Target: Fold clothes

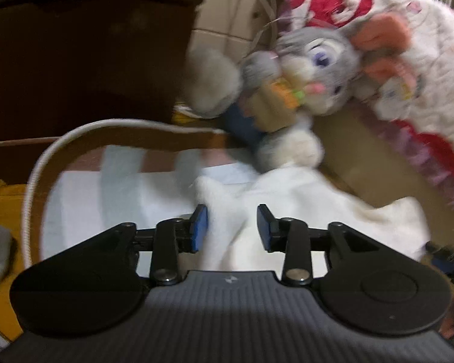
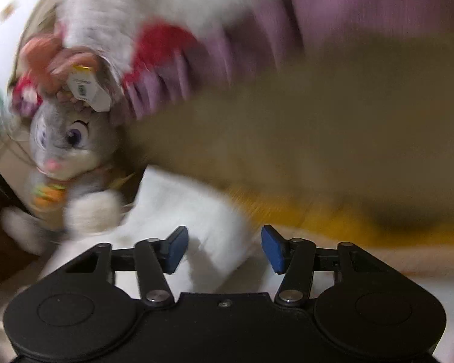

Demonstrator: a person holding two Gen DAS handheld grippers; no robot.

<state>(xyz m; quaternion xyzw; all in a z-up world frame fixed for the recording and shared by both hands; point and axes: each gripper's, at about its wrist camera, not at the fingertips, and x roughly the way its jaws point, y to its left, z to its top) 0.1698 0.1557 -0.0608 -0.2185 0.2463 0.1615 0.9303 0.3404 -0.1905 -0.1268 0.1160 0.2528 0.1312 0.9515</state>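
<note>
A white garment (image 1: 302,205) lies bunched on the surface in the left wrist view, and a fold of it rises between the blue pads of my left gripper (image 1: 232,227), whose jaws stand apart around it without closing. In the right wrist view the same white garment (image 2: 202,211) lies in front of and under my right gripper (image 2: 224,248), which is open, its left pad (image 2: 177,249) over the cloth and its right pad over bare surface. Both views are blurred by motion.
A grey plush rabbit (image 1: 314,69) (image 2: 66,151) holding a toy carrot lies just beyond the garment. A white fluffy blanket (image 1: 408,45) (image 2: 166,24) with red and pink patterns lies behind it. A white cord (image 1: 45,157) loops at left over a light sheet (image 1: 112,205). A yellow-brown surface (image 2: 333,157) spreads right.
</note>
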